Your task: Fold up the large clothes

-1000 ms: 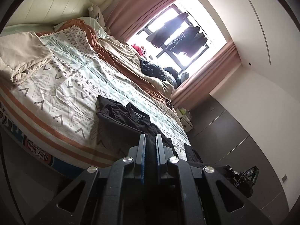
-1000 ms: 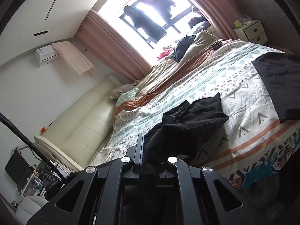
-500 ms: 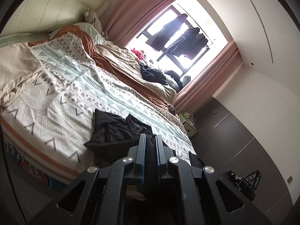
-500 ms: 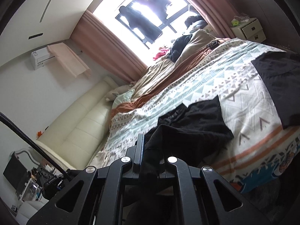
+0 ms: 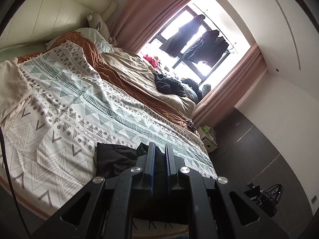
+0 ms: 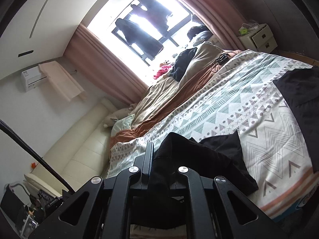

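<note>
Presently the black garment [image 6: 211, 159] is pinched at its near edge by both grippers, the rest lying bunched on the near part of the patterned bedspread [image 5: 65, 119]. In the left gripper [image 5: 159, 155] dark cloth is clamped between nearly closed fingers; in the right gripper [image 6: 157, 155] a thick ridge of cloth is gripped likewise. Uneven pulling could leave the fold skewed, and a thin pinch could be lost, so the edge would drop. A second dark garment [image 6: 299, 91] at far right could be snagged.
</note>
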Demonstrator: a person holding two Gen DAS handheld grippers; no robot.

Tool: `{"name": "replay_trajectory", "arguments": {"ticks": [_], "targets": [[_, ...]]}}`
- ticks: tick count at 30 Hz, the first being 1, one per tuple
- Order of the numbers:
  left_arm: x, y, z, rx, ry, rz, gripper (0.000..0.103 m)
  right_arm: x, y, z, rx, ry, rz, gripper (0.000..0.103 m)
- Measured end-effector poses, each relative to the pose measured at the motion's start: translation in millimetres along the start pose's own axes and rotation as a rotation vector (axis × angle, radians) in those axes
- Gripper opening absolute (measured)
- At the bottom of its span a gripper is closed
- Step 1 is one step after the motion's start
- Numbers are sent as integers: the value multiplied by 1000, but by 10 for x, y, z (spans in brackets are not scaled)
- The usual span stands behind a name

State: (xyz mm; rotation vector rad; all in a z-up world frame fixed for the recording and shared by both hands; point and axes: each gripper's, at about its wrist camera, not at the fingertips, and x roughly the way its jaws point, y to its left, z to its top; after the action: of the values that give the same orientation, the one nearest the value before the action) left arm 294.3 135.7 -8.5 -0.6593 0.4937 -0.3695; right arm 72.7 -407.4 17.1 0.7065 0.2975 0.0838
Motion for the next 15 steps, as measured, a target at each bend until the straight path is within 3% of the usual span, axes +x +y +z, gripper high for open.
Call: {"name": "replay_trajectory", "arguments": {"ticks": [7,15], "targets": [[617,76,234,-9,29,36,11,600,-51,169,12,-8,-55,6],[1403,385,317,-28,104,115,11,1437,-265,374,58,54,-110,6]]}}
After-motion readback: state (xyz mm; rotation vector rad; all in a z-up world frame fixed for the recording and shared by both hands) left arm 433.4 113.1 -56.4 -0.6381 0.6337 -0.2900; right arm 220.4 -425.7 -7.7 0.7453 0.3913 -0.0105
